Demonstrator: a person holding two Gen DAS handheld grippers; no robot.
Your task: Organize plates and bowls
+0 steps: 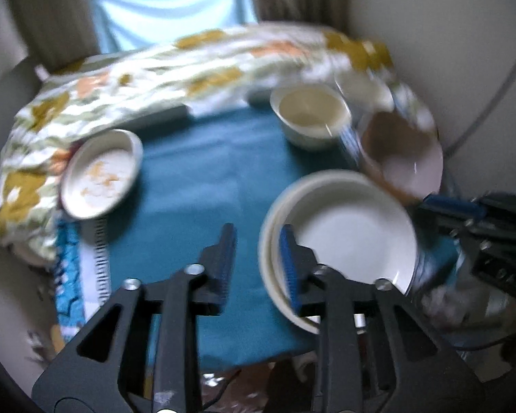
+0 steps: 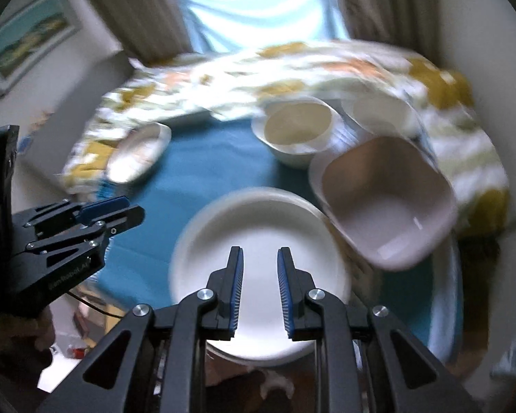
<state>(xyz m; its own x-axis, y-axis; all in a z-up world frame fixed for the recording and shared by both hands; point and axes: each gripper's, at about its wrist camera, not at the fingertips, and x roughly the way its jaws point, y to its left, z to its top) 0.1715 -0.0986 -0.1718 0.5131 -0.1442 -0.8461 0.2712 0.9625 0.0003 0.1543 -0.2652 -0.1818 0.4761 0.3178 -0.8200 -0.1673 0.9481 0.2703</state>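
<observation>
White plates (image 2: 261,272) sat stacked, probably two, both tools empty, left tool (image 1: 258,258) parted, right tool (image 2: 258,289) near-closed; bowls (image 2: 297,130) remained scattered.

Right gripper (image 2: 258,258) hovers over a white plate (image 2: 258,227) on teal cloth (image 2: 206,158), jaws nearly together, empty; pink bowl (image 2: 388,203) tilts beside it; cream bowl (image 2: 297,130) behind; left gripper (image 2: 120,211) at left.
</observation>
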